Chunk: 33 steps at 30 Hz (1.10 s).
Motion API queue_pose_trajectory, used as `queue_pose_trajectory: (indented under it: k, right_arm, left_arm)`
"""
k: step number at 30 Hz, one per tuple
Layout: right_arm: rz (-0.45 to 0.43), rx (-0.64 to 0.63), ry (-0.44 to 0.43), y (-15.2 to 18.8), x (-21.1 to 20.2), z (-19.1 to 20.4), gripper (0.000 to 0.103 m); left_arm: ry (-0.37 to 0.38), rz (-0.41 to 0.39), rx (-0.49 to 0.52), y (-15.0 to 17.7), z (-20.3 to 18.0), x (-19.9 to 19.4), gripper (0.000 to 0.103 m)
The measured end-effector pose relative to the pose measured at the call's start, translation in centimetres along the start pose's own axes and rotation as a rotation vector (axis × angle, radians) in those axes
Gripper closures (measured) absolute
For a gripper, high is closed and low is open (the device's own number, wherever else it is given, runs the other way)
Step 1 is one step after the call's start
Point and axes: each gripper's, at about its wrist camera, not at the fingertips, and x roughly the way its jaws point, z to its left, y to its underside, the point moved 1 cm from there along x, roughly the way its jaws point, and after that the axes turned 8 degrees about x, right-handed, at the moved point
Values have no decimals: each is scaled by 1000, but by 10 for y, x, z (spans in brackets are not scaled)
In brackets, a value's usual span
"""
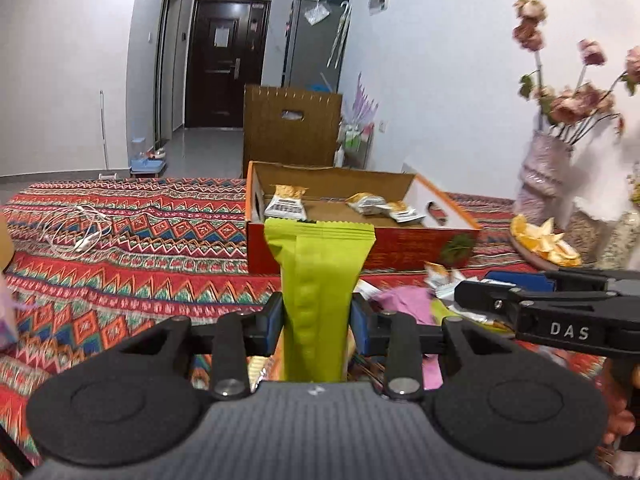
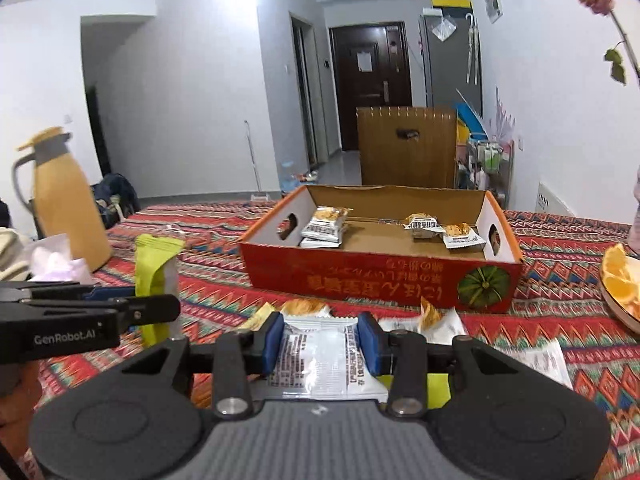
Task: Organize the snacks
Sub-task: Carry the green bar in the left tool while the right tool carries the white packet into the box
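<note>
The left gripper (image 1: 316,322) is clamping its blue pads on a smooth green packet (image 1: 318,280) with a crimped top edge, holding it upright above the table; the right gripper (image 2: 320,338), with "DAS" lettered on its black side, is pinching a glossy white packet (image 2: 320,356) carrying fine black print; loose packets (image 2: 436,320) are lying on the zigzag-patterned cloth (image 2: 560,292); beyond, an open red cardboard box (image 2: 380,276) bearing upside-down Chinese characters and a pumpkin picture is holding several white packets (image 2: 326,226).

Both claws (image 1: 316,320) (image 2: 320,340) clamped, pointing downward.
</note>
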Motion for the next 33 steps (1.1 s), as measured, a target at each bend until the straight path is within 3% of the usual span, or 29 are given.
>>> queue_pose_trajectory:
  k: [5,11,17,21,33]
  right_arm:
    - [-36,10,11,29,-47,1,63]
    - [-41,3,24,57,-85,0,63]
    - [-40,13,39,77,-103,-5,63]
    - [-37,26,36,86,-113,-7,63]
    - [-40,42,39,93,-116,-15,63]
  left_arm:
    - [21,0,-59,24,-17,-41,68]
    - [30,17,-56,47,-36,-70,68]
    - [-22,29,34,75,-66,-67,68]
    - [-19,98,-10,90,-65,-53,70]
    - [-17,74,-14,73,-63,-62,70]
